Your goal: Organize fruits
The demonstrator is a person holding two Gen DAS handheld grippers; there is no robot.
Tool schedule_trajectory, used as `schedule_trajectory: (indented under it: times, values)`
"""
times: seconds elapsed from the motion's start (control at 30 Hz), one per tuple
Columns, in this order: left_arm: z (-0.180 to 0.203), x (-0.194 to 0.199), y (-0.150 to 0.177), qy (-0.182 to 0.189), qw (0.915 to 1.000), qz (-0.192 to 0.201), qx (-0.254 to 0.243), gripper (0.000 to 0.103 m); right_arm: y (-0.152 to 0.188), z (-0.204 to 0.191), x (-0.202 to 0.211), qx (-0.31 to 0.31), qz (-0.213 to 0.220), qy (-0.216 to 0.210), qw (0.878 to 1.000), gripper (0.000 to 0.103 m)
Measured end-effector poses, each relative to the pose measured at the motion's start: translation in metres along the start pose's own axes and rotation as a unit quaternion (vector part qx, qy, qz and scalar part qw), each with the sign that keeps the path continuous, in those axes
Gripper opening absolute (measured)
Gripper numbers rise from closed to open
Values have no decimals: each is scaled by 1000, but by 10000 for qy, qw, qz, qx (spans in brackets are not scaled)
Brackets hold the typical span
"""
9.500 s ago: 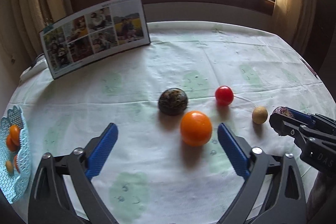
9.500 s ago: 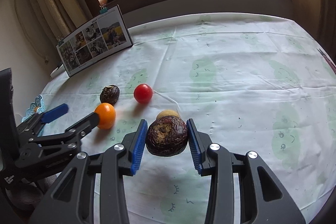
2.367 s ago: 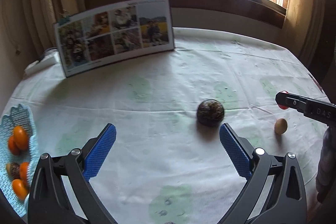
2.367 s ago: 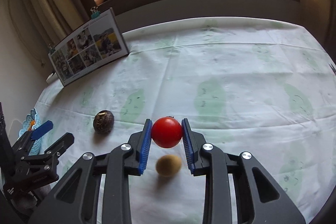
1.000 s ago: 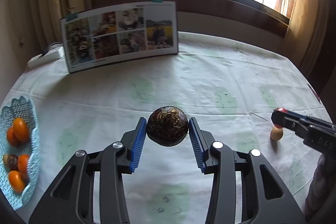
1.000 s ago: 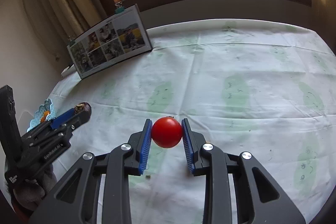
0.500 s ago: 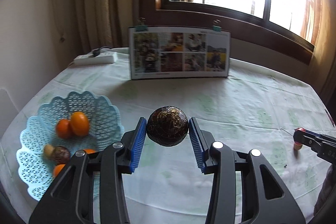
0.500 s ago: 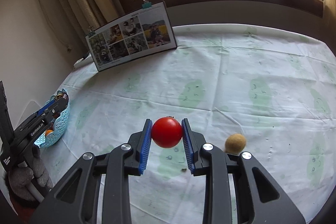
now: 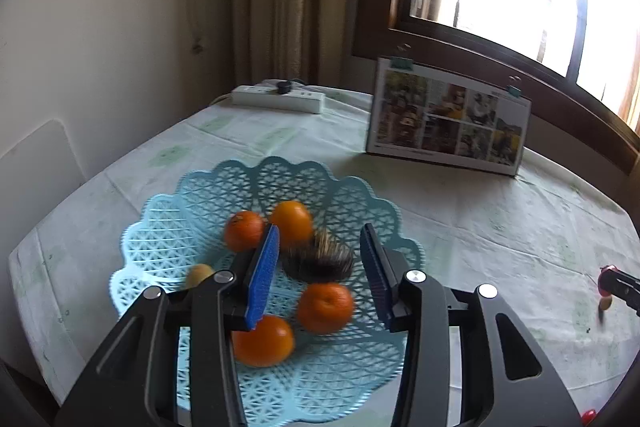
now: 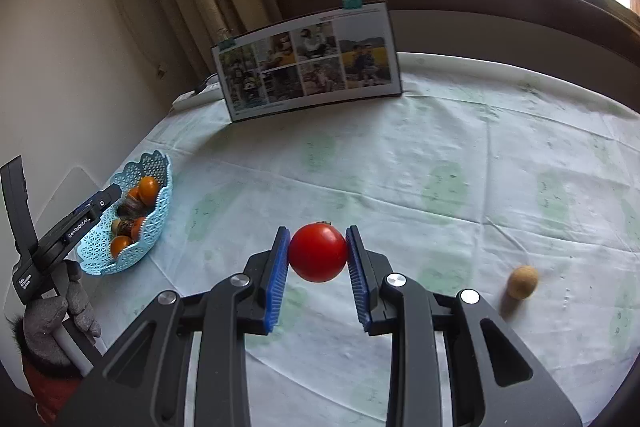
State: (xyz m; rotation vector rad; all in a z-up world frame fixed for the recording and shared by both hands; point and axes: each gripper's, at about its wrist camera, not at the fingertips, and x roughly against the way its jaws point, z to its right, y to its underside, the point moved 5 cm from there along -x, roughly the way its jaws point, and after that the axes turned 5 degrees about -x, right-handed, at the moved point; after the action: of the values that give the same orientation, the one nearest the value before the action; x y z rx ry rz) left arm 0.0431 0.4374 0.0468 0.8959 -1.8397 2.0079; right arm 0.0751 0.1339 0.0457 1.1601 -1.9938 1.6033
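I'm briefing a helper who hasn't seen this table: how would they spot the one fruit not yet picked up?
Start at the photo board standing under the window, then come forward across the tablecloth towards its right side. There a small tan fruit lies alone on the cloth, the only fruit neither in the blue basket nor gripped.

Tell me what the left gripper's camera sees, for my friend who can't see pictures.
The open left gripper hangs over a light blue basket holding four oranges, and a blurry dark fruit shows between its blue fingers. Behind stands a photo board.
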Motion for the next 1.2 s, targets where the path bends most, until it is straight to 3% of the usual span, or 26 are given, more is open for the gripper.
schedule_trajectory:
  times: [0.03, 0.1, 0.4, 0.5, 0.73, 0.83, 0.97, 1.07, 1.2]
  values:
    - [-6, 0, 0, -22, 10000, -7, 74, 78, 0, -6, -2, 47, -16, -18, 10000, 29]
    - [-21, 4, 1, -105, 9995, 94, 292, 87, 0, -16, -4, 122, -40, -48, 9999, 29]
    - [-65, 19, 9, -357, 9974, 203, 595, 87, -3, -68, -21, 440, -171, -292, 9985, 30]
    - [-79, 23, 16, -445, 9963, 192, 710, 93, -5, -95, -29, 605, -237, -460, 9968, 30]
    - [-94, 33, 27, -507, 9954, 204, 785, 93, -5, -152, -44, 1027, -279, -779, 9913, 30]
    - [-93, 37, 32, -437, 9960, 204, 753, 93, -6, -150, -48, 988, -232, -686, 9925, 30]
    - [-94, 38, 35, -385, 9963, 222, 739, 93, 1, -125, -78, 764, -583, -292, 9949, 32]
    - [-95, 36, 36, -309, 9960, 191, 818, 93, 9, -114, -100, 538, -910, -250, 9941, 32]
    - [-93, 37, 38, -280, 9963, 182, 792, 93, 8, -116, -120, 543, -971, -233, 9935, 34]
